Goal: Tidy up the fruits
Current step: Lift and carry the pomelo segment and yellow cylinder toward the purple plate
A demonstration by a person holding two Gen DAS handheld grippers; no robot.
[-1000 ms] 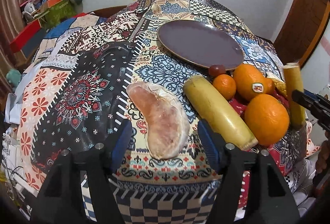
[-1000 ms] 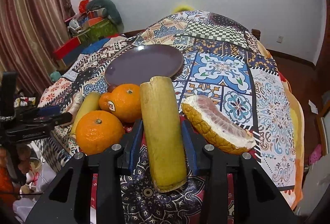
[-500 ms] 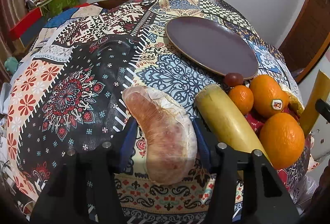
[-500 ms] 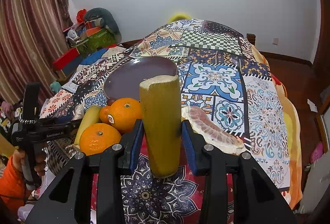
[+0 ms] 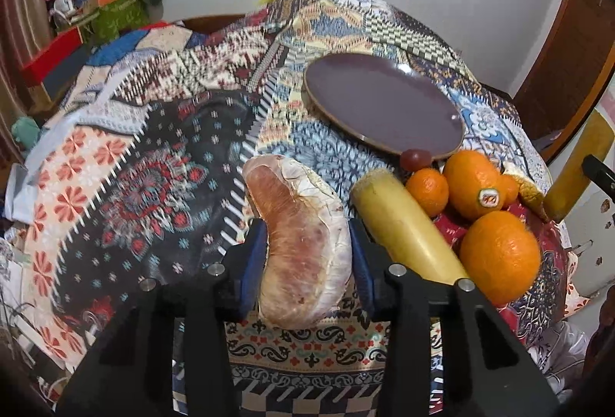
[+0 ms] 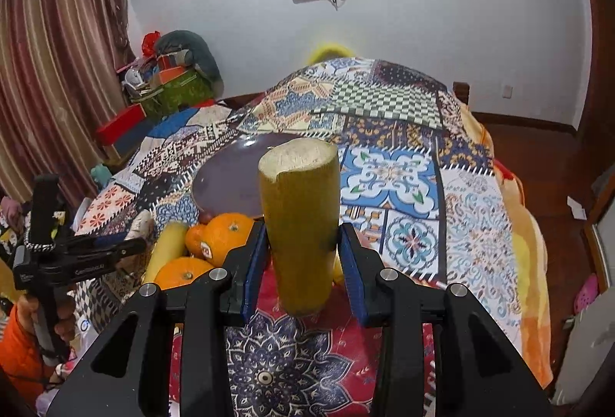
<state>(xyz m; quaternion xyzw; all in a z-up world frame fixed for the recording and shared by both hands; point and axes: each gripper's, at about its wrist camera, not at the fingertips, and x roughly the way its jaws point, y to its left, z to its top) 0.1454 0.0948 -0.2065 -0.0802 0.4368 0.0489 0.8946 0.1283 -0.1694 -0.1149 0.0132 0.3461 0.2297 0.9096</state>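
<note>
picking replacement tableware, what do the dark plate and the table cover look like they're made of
Plate: probably glazed ceramic; its dark purple face shows a glossy highlight and a paler bare rim, though melamine is possible. Table cover: printed woven fabric, matte, draping in soft folds over the edges.

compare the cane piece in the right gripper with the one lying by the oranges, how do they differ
The held cane piece stands nearly upright, off the cloth, clamped in the right hand-held gripper. The lying cane piece rests flat on the tablecloth, ungripped, beside the oranges. The held one looks darker, olive yellow; the lying one is paler yellow. Both are smooth cut cylinders with pale ends.
</note>
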